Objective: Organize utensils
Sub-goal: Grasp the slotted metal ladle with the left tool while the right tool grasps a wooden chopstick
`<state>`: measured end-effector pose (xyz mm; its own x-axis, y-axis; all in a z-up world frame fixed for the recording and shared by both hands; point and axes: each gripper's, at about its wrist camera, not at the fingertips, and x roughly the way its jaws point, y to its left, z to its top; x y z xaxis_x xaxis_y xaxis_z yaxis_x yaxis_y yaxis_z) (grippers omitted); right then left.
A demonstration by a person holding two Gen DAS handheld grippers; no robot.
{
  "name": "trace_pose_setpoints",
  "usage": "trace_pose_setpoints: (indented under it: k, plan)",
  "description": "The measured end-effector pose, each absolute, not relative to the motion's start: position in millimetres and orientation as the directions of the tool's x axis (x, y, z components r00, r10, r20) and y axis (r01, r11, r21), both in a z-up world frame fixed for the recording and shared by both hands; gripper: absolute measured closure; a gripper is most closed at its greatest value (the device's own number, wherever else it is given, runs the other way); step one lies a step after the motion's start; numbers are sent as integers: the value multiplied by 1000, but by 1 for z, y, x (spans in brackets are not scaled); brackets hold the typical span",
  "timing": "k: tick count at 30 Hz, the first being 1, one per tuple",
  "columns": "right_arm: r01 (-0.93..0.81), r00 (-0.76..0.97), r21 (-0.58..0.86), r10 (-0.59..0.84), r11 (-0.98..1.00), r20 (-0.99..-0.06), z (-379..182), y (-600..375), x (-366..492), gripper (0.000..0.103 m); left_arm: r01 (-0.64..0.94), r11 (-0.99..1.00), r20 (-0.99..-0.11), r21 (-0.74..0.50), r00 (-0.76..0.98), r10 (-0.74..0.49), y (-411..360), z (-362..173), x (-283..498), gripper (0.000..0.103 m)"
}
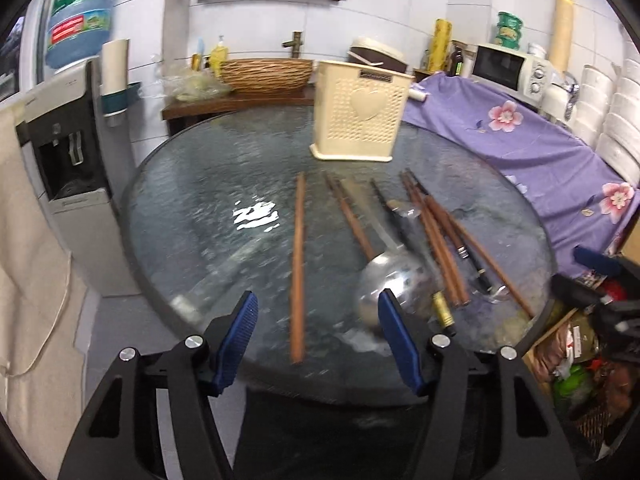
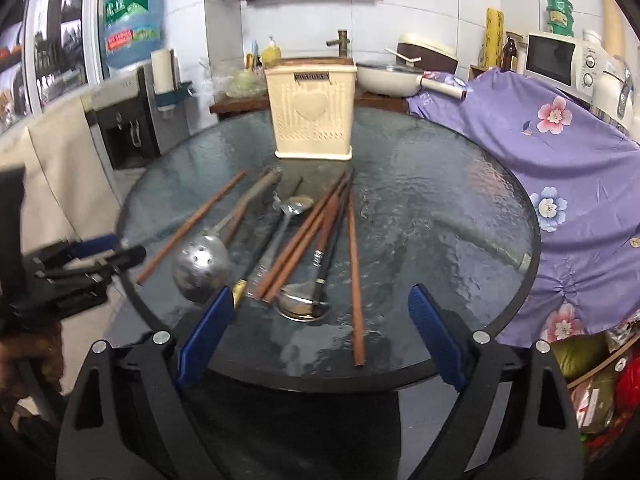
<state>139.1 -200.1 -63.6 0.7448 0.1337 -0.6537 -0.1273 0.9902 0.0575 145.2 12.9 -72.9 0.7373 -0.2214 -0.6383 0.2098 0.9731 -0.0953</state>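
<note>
Chopsticks (image 2: 356,272), a slotted ladle (image 2: 200,266) and spoons (image 2: 302,306) lie spread across a round glass table (image 1: 208,184), in front of a cream utensil holder (image 2: 312,114) standing upright at its far side. The left gripper (image 1: 318,344) and right gripper (image 2: 320,336) hover at the near edge, both with jaws apart and empty.

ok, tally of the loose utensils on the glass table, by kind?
Wooden chopsticks: 5 (the middle ones overlap)
Dark gold-tipped stick: 1
Metal spoons: 2
Slotted ladle: 1
Total: 9
</note>
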Motion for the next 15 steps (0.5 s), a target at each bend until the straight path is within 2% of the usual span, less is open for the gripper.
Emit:
trace_pose_setpoints:
  k: [4,11,15]
  plan:
    - [-100,742,14,84,995,-665,-75,-209,145,18,275,956,-637,-97,721,-272,-8,-70,145,42]
    - [-123,674,9,90,992,-733,-103,-219,155,44,309,949,-657,-66,702,-275,-33,-82,151,40]
    - [-129,647,16,96,992,-756,-117,-220,160,55,315,947,-668,-67,691,-277,-39,-85,158,37]
